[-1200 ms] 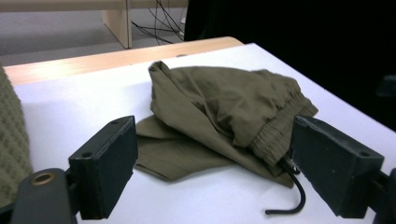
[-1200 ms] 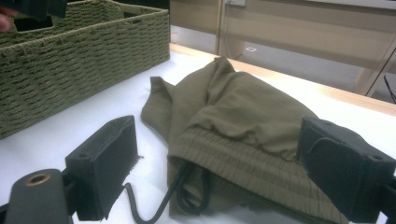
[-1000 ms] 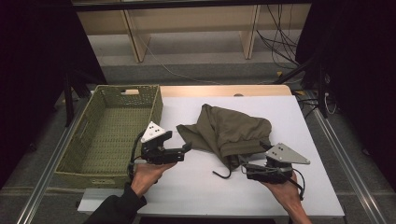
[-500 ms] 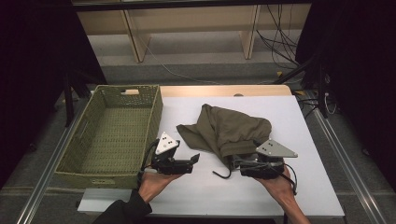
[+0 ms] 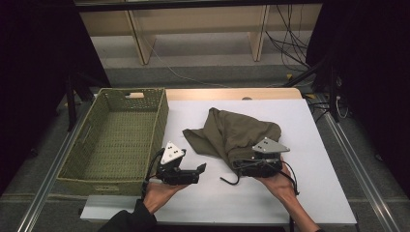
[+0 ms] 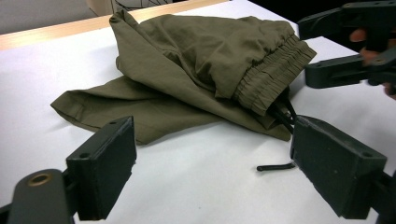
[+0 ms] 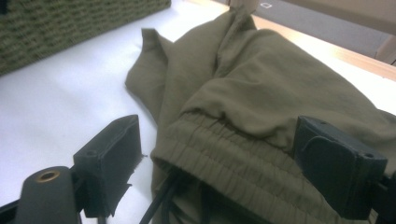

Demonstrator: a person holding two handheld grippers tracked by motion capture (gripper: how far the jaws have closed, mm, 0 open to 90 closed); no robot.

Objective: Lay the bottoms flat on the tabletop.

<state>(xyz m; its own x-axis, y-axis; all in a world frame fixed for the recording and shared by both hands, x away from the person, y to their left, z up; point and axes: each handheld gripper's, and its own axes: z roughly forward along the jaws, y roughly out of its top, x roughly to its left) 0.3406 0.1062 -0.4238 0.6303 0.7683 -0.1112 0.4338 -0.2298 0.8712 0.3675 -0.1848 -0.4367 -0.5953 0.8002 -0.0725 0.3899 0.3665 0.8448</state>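
A crumpled olive-green garment [image 5: 232, 133] with an elastic waistband and a black drawstring [image 5: 227, 180] lies mid-table. My right gripper [image 5: 238, 167] is at its near right side, open, its jaws straddling the waistband [image 7: 233, 163] without closing on it. The right gripper view shows the garment [image 7: 261, 84] bunched between and beyond the jaws [image 7: 219, 163]. My left gripper [image 5: 202, 169] hovers left of the garment, open and holding nothing. In the left gripper view, the garment [image 6: 201, 60] lies beyond its jaws [image 6: 219, 172], a drawstring end [image 6: 275, 166] lies on the table, and the right gripper [image 6: 313, 46] is at upper right.
A green woven basket [image 5: 162, 116] stands at the table's left, close beside my left hand. The white table [image 5: 290, 198] has bare room in front and to the right. Shelving, cables and black stands lie beyond the far edge.
My left gripper moved right and toward the front edge, away from the basket. My right gripper slid left onto the garment's waistband. The garment itself has hardly shifted.
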